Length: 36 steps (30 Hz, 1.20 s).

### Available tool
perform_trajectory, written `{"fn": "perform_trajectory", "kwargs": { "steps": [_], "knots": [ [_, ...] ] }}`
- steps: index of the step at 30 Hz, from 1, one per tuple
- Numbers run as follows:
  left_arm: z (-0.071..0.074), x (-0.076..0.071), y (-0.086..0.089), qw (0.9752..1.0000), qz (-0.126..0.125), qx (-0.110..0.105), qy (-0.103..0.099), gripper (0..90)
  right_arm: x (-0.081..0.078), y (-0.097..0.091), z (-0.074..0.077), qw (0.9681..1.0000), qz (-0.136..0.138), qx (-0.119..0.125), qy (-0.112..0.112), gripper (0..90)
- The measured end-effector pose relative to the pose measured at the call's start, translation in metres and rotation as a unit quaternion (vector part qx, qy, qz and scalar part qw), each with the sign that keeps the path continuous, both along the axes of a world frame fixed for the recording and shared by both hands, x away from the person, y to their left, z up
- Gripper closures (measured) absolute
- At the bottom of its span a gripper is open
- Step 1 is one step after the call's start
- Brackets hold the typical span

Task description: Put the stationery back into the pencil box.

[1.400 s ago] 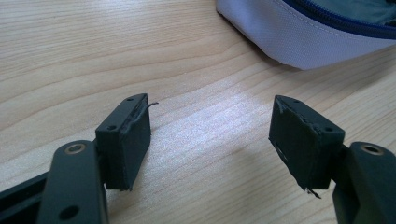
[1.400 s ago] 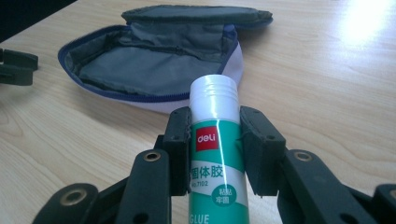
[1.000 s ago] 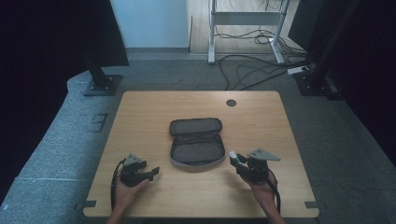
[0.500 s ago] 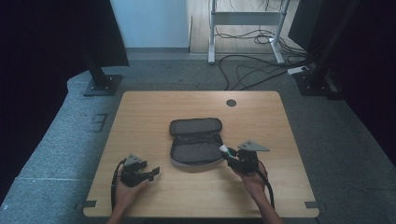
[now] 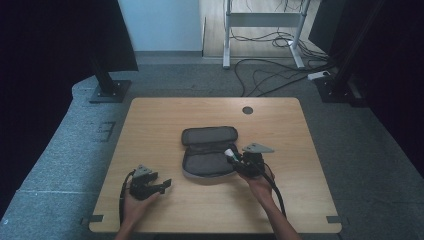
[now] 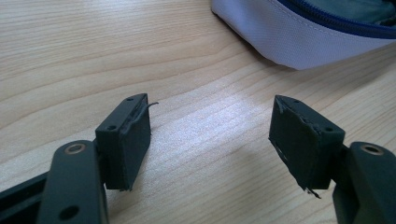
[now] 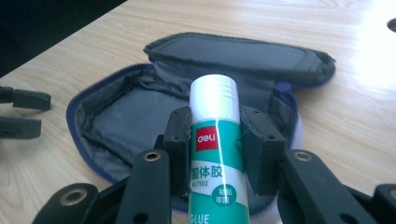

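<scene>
A dark grey zip pouch (image 5: 207,150) lies unzipped in the middle of the wooden table (image 5: 150,125), lid folded back, its grey lining (image 7: 126,121) bare. My right gripper (image 5: 234,156) is at the pouch's right edge, shut on a green and white glue stick (image 7: 214,154) whose white cap (image 5: 229,153) points over the pouch's inside. Near the front left of the table my left gripper (image 5: 165,186) rests in the person's hand, open, with only bare wood between its pads (image 6: 135,140). The pouch's pale outer edge (image 6: 299,37) lies just beyond that gripper.
A dark round grommet (image 5: 247,110) sits near the table's far edge. Beyond the table are cables (image 5: 270,75) on the grey floor, a desk frame (image 5: 260,20) and black stands (image 5: 107,85) at both sides.
My right gripper has carried the glue stick leftwards from beside the pouch to over its right edge. The left gripper has stayed put.
</scene>
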<state>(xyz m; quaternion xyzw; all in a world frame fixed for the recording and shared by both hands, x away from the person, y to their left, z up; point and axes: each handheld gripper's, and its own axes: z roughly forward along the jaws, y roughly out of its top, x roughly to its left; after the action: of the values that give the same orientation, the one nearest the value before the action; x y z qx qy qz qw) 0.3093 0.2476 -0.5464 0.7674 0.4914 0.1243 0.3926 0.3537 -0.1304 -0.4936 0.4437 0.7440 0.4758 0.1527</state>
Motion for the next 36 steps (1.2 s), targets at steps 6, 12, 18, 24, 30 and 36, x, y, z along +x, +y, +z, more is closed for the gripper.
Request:
{"fn": "perform_trajectory", "kwargs": {
  "steps": [6,12,18,24,30,36],
  "knots": [
    [0.000,0.000,0.000,1.0000,-0.001,-0.002,0.000,29.5,0.013,0.019,0.004,0.9999,0.011,-0.010,0.002,64.8],
    [0.000,0.000,0.000,1.0000,-0.002,-0.002,0.000,29.5,0.017,0.027,0.007,0.9998,0.013,-0.011,0.000,64.7],
    [0.000,0.000,-0.001,1.0000,-0.001,-0.002,0.000,29.6,0.020,0.027,0.007,0.9998,0.012,-0.014,0.000,64.8],
    [0.000,0.000,0.000,1.0000,-0.002,-0.003,0.000,29.5,0.025,0.033,0.004,0.9998,0.016,-0.013,0.004,64.8],
    [0.000,0.000,0.000,1.0000,-0.002,-0.003,0.000,29.5,0.031,0.042,0.003,0.9995,0.023,-0.019,0.006,64.8],
    [0.000,0.000,0.000,1.0000,-0.004,-0.003,0.000,29.5,0.037,0.049,-0.001,0.9992,0.026,-0.027,0.013,64.7]
  ]
}}
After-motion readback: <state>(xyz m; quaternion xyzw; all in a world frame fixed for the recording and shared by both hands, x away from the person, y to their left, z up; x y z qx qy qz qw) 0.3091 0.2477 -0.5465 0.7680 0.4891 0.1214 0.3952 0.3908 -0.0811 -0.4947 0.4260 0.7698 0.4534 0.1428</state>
